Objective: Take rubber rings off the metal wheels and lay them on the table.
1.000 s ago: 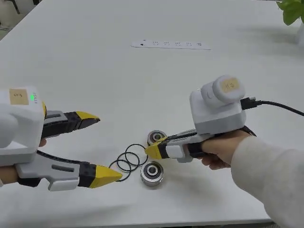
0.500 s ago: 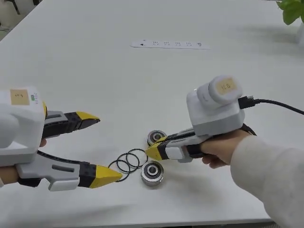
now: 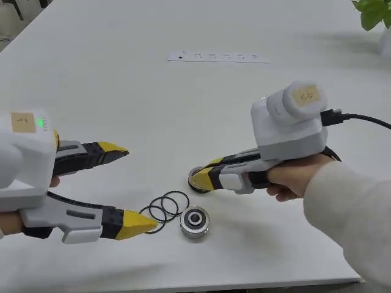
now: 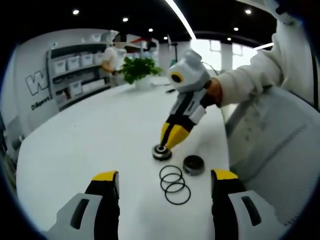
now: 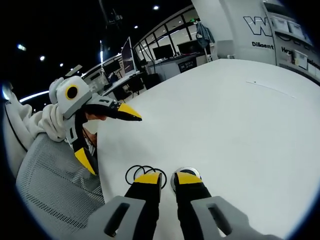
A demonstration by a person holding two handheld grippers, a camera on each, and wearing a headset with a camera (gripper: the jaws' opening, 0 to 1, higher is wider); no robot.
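Three loose rubber rings (image 3: 165,207) lie flat on the table (image 3: 122,91), overlapping each other, just off the near wheel (image 3: 195,221) at its 9 o'clock. Near wheel lies flat, hub up, nothing touching it. Far wheel (image 3: 197,180) sits at 12 o'clock from the near one, close but apart.

Right gripper (image 3: 198,179) comes in from 3 o'clock, yellow tips down on the far wheel's top edge. Jaws pinched almost together, slim gap in the right gripper view (image 5: 167,178). Can't tell if they've caught a ring or only rest on the metal.

Left gripper (image 3: 125,186) at 9 o'clock of the rings, jaws spread wide, gripping nothing. Its lower tip is just beside the ring cluster. In the left gripper view the rings (image 4: 174,184) sit between its two tips, both wheels beyond.

Power strip (image 3: 218,57) far out at 12 o'clock. Plant (image 3: 372,12) at 2 o'clock, table corner. Black cable (image 3: 360,119) runs off the right gripper toward 3 o'clock.
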